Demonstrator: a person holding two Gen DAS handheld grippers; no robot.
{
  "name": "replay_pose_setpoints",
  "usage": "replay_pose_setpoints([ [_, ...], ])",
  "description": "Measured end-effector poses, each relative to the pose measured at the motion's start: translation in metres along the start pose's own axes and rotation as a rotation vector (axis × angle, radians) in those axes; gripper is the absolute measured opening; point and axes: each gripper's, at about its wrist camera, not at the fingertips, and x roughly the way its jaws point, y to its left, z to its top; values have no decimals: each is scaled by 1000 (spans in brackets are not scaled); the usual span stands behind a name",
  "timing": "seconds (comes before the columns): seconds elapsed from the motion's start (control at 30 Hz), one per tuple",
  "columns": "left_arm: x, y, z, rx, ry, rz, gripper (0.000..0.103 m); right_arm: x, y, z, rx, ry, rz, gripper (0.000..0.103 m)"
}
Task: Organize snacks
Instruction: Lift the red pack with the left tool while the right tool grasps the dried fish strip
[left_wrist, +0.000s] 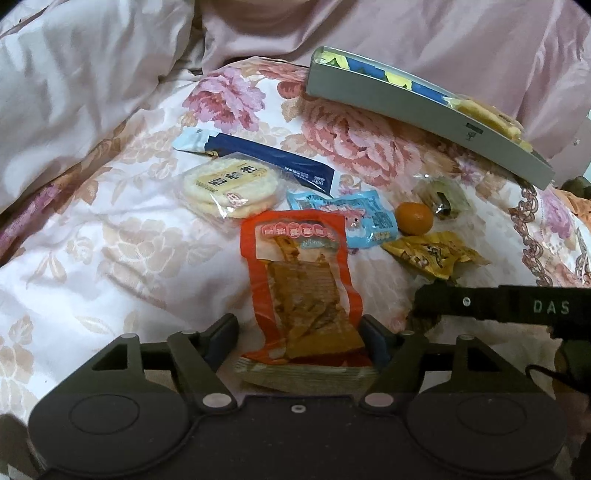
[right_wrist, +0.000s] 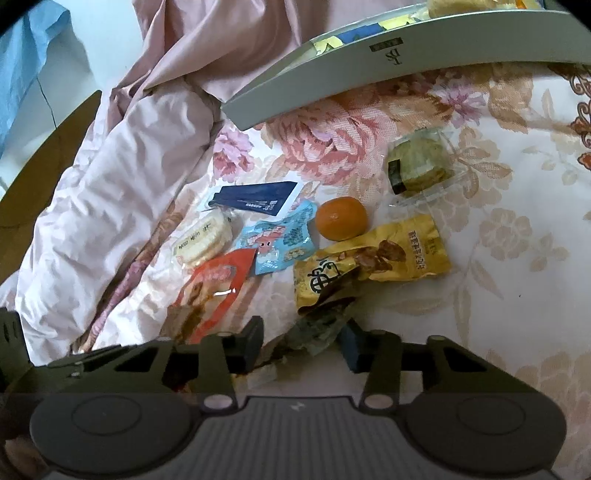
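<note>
Evidently the step in hand is picking loose snacks off the floral bedspread (left_wrist: 110, 258) for the grey box (left_wrist: 406, 99), which lies toward the far right edge of the bed and already holds a few items. The left gripper (left_wrist: 299, 332) stands partly open astride the near end of the orange packet (left_wrist: 295, 273); its pads sit just beside the packet's edges, not pressing, so nothing is held. The right gripper (right_wrist: 303, 339) is narrower, its jaws flanking the crumpled near end of the yellow packet (right_wrist: 373, 258); whether the pads already pinch that foil cannot be told, since the wrapper is dark and blurred there. Still lying on the bedspread between the grippers and the box are the rice cracker pack (left_wrist: 229, 188), the dark blue sachet (left_wrist: 269, 158), the light blue packet (left_wrist: 354, 218), the small orange (left_wrist: 413, 218) and the green pastry (right_wrist: 421, 162). To do this well, each claw should probably close on the flat sealed seam, not on the filling, lift straight up so the neighbours are not dragged, and carry one packet at a time so the two hands do not cross. Soft bedding may sag, so a firm grip before lifting seems wise.
</note>
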Motion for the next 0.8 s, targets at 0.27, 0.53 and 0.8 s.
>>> replay_pose_setpoints([
  [0.27,3,-3,1,9,-17,-2,66,1,-2,-1,8,-2,17,34],
  [0.53,-1,-5,-4,16,-38,3,63,1,-1,-1,12,9,50,31],
  [0.8,-12,0,-12,-17,-89,-19,62,-1,7,-2,-28,0,79,24],
])
